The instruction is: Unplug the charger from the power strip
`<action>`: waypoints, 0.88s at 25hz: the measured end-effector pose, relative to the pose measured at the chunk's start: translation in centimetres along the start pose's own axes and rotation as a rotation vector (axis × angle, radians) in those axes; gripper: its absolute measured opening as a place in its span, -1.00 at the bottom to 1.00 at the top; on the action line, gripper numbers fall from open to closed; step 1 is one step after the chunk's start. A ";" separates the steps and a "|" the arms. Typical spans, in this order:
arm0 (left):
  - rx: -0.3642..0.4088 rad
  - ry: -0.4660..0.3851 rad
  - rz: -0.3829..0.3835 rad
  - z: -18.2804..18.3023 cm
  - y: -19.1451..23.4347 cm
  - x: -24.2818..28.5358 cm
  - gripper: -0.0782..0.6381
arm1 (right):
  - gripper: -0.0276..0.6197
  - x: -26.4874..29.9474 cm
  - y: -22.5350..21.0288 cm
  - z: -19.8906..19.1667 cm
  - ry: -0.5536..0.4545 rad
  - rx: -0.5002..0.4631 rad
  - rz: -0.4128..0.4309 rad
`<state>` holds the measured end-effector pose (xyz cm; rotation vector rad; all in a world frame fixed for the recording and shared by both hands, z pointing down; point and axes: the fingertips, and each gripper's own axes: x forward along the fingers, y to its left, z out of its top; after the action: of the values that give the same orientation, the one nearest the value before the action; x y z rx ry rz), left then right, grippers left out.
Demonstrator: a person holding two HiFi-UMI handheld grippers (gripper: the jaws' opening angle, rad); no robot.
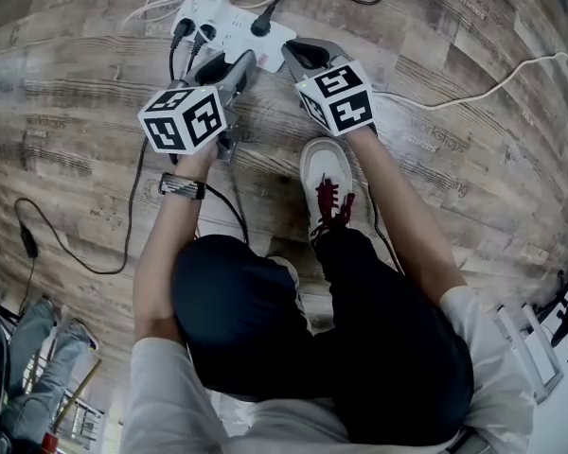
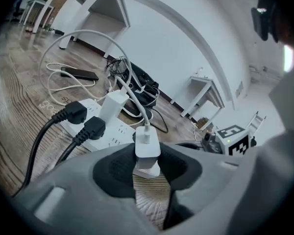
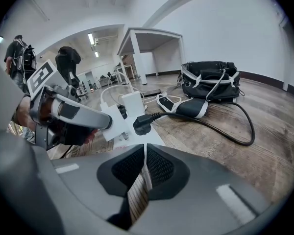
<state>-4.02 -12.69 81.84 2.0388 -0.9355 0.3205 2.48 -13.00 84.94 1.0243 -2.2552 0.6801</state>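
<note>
Lying on the wooden floor (image 1: 454,159), the power strip (image 1: 229,25) carries black plugs (image 2: 83,121) and a white adapter (image 2: 112,106). At its near end the right gripper (image 3: 144,153) has its jaws together, empty. Just beside the strip, the left gripper (image 2: 147,163) clamps the white charger (image 2: 147,148), clear of the sockets.

White oblong plastic power strip (image 2: 115,133), one; black moulded plugs (image 2: 71,112) on black cords, three; white plastic chargers, two: small cube charger (image 2: 147,150), tall block charger (image 2: 112,106); flat dark phone (image 2: 79,74), one; black fabric bag (image 3: 210,80), one; white shoe with red laces (image 1: 327,183), one.
</note>
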 end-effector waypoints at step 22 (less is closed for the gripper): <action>0.094 -0.028 0.062 0.5 1.3 0.9 -0.25 | -0.86 0.0 -0.1 0.0 -0.010 -0.008 -0.004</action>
<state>-4.42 -13.97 82.80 2.1077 -1.0198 0.3761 2.54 -13.05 84.92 1.0300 -2.2620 0.6659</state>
